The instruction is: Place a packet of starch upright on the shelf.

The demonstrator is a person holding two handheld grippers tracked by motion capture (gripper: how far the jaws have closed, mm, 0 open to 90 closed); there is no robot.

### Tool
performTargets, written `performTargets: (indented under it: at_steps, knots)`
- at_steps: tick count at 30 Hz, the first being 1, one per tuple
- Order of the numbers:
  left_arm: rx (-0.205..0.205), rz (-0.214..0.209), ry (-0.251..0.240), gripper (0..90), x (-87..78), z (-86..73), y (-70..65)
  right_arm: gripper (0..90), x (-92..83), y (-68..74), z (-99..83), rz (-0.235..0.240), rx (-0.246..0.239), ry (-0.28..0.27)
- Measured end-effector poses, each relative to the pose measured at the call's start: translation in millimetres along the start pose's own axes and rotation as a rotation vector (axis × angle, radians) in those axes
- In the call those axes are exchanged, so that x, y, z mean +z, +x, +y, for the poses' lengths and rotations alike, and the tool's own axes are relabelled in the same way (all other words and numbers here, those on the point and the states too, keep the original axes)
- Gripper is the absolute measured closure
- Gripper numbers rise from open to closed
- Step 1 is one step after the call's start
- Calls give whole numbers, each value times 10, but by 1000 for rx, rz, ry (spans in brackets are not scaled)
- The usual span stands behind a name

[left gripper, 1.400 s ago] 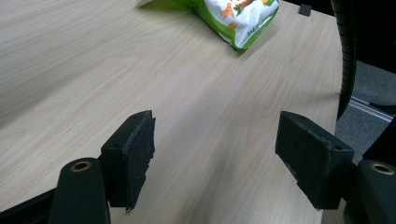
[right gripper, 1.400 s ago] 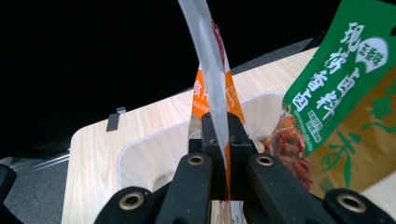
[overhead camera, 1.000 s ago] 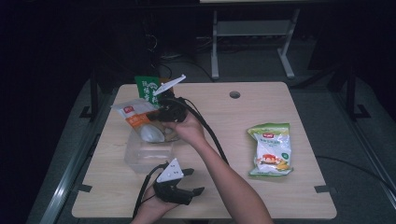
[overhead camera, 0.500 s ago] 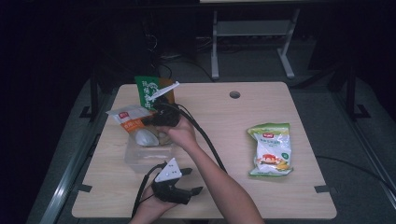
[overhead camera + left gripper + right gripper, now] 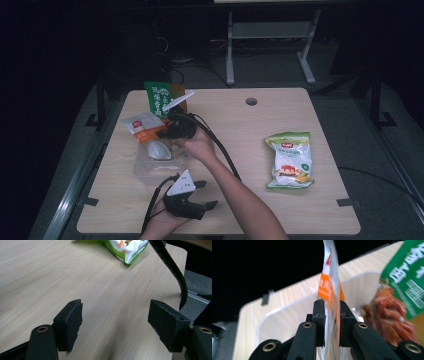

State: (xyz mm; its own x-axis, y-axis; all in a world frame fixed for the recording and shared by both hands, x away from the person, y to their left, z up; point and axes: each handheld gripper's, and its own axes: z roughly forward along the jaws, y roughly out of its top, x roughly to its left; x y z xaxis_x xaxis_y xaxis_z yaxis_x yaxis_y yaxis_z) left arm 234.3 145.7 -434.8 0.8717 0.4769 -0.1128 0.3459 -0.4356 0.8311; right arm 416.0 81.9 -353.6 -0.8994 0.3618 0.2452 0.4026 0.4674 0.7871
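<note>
A: The orange-and-white packet (image 5: 329, 290) — where is it?

B: Between the jaws of the right gripper (image 5: 331, 322), seen edge-on in the right gripper view. The jaws have just been opening a little and stand narrow, one to each side of the packet's lower part; whether the pads still press on it I cannot tell. In the high view the packet (image 5: 142, 127) sits over the far left corner of the clear plastic tub (image 5: 145, 170), with a pale rounded thing (image 5: 158, 149) in the tub just under it.

A: Start from the near edge, then. What is closest?

B: The left gripper (image 5: 202, 195), held low at the near edge of the table (image 5: 240, 135), just this side of the tub. Its jaws are spread wide with nothing between them; the left gripper view looks across bare wood toward a green-and-white bag.

A: And beyond that?

B: The tub, then the right gripper (image 5: 167, 131) at the tub's far side, its cable trailing back along the forearm. Just behind it stands a green pouch (image 5: 159, 97), upright; the right gripper view shows the pouch (image 5: 404, 272) close at the right, printed with reddish food.

A: The bag on the right?

B: The green-and-white snack bag (image 5: 289, 160) lies flat, well apart from the tub.
</note>
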Motion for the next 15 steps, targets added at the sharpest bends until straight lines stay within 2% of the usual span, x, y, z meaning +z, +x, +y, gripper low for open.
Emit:
performTargets:
  at_steps: [1, 4, 5, 7, 9, 11, 12, 13, 14, 15]
  knots:
    - [0, 0, 0, 275, 3, 0, -1, 790, -29, 3, -13, -22, -10, 20]
    - [-3, 0, 0, 274, 10, 1, -7, 803, -60, -21, -59, -36, -24, 45]
    - [-2, 0, 0, 274, 11, 2, -9, 831, -63, -13, -74, -31, -8, 56]
    - [4, 0, 2, 274, 14, 2, -9, 879, -63, -23, -115, -47, -26, 78]
    - [2, -1, 4, 274, 17, 2, -13, 885, -74, -33, -154, -50, -35, 77]
    - [4, -1, 3, 274, 21, 0, -14, 889, -82, -29, -170, -52, -11, 77]
    - [3, -2, 4, 274, 23, 0, -14, 890, -81, -42, -182, -57, -25, 77]
    - [6, -2, 5, 274, 24, 0, -13, 891, -81, -34, -190, -52, -12, 77]
    - [5, -2, 5, 274, 25, 0, -14, 891, -79, -43, -204, -54, -22, 80]
    - [5, -3, 5, 274, 26, 0, -15, 892, -85, -33, -213, -52, 4, 80]
